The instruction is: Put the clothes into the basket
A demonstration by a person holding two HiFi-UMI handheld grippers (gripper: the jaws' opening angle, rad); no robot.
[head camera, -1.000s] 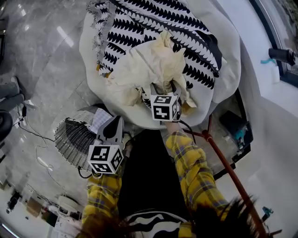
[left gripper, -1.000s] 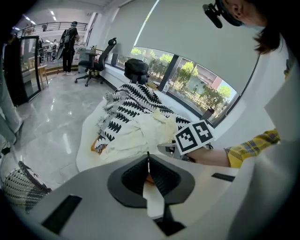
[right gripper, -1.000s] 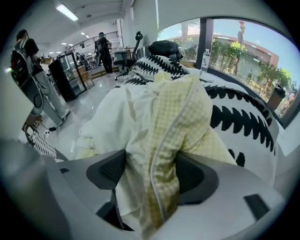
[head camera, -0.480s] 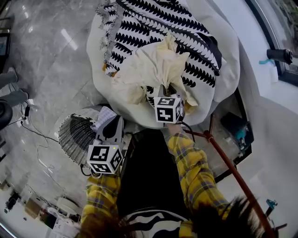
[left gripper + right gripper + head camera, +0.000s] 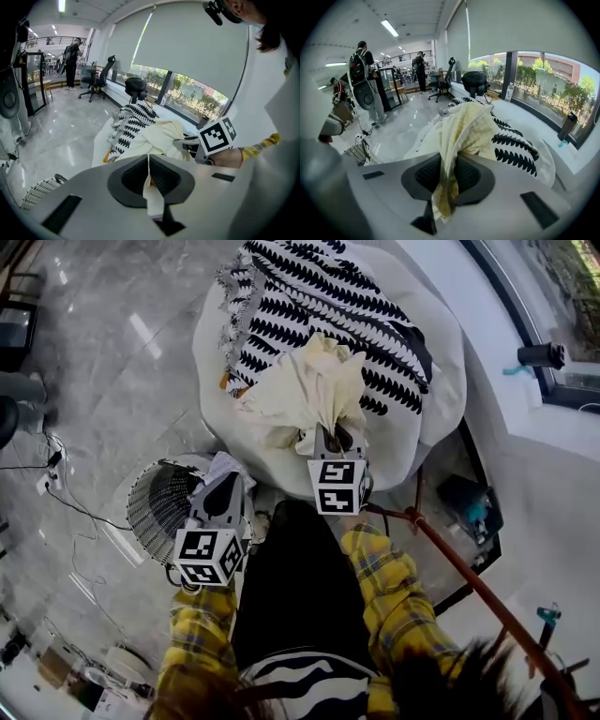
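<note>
now: your right gripper (image 5: 330,439) has its jaws closing on a bunched fold of the cream cloth (image 5: 314,385), with the pads pressing the fabric from both sides and a tail of it hanging out between them. the rest of the cream cloth is pulled into a peak, and its lower folds lie on the black-and-white patterned cloth (image 5: 309,306) spread over the white cushion (image 5: 417,442). your left gripper (image 5: 222,486) has its jaws brought together on a small white cloth (image 5: 217,468), a thin strip of which shows pinched between the pads. in the head view that gripper sits at the right edge of the basket (image 5: 141,495), which stands on the grey floor (image 5: 94,381) just beside the cushion. neither the cream cloth nor the patterned cloth is in the basket. whether the small white cloth touches the basket rim, i cannot tell.
</note>
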